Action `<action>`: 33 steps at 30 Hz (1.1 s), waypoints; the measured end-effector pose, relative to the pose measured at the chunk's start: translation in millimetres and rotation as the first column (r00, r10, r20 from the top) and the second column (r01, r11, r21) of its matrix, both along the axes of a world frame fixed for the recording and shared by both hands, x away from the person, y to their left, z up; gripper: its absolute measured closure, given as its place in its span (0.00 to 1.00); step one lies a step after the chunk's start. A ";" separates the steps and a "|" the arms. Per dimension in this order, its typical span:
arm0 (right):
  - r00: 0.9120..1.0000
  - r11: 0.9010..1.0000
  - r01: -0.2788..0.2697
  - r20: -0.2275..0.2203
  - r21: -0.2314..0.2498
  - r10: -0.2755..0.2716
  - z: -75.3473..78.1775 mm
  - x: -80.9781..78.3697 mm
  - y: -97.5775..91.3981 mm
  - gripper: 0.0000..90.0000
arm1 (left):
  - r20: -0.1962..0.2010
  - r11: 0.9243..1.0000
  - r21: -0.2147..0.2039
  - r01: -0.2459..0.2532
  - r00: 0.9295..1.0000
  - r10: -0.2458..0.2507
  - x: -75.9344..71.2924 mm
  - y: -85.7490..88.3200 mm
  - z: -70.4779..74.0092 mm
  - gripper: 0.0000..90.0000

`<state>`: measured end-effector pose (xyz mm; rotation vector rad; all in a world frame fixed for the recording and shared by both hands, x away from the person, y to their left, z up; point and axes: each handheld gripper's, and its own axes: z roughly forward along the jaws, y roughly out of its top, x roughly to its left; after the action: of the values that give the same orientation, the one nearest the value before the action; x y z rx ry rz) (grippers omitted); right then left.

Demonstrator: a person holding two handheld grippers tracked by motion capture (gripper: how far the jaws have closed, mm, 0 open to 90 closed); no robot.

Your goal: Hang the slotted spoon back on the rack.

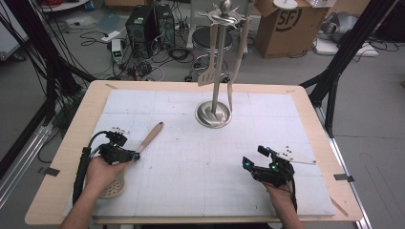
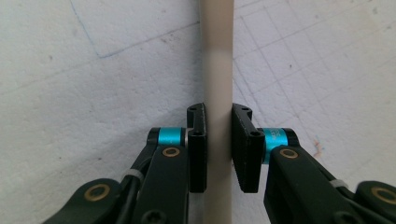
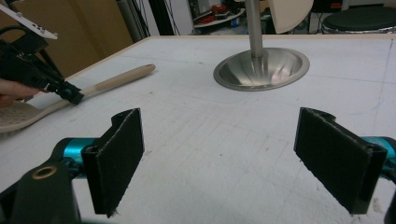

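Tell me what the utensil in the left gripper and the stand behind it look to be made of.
The slotted spoon looks like matte beige plastic or silicone, possibly with a wooden handle end: smooth and uniform, darker toward the tip. The stand looks like polished metal, likely stainless steel: its dished base mirrors light. The left gripper is clamped on the handle.

We see the worktop (image 1: 143, 200) under even, fairly bright light from overhead, its white mat (image 1: 191, 162) pale and flat with only faint, soft shadows. The steel base of the utensil stand (image 1: 213, 116) throws back a mild glare. The high view is a little soft and grainy throughout. In the left gripper view the spatula handle (image 2: 218, 70) looks washed out and slightly blurred up close. In the right gripper view the near pads (image 3: 119, 156) are soft-edged and the room behind is dim.
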<state>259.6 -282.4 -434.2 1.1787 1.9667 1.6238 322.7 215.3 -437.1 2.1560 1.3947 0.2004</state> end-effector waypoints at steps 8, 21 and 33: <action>1.000 1.000 -0.009 0.007 -0.009 0.009 0.4 -0.8 2.2 0.17 | 0.094 0.999 -0.020 -0.031 0.995 0.032 -11.6 -0.4 -7.5 0.86; 1.000 1.000 -0.011 0.006 -0.010 0.011 0.4 -0.5 3.1 0.17 | 0.117 1.000 0.006 -0.026 0.993 0.025 -14.2 -3.1 -7.7 0.87; 1.000 1.000 0.016 0.005 0.008 -0.016 1.3 -0.8 -4.5 0.17 | 0.207 0.976 -0.217 -0.001 0.977 0.047 -10.5 -11.6 6.6 0.87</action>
<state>258.8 -286.9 -432.9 1.1899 1.9442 1.6266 312.3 203.6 -430.5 1.8815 1.2597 0.2659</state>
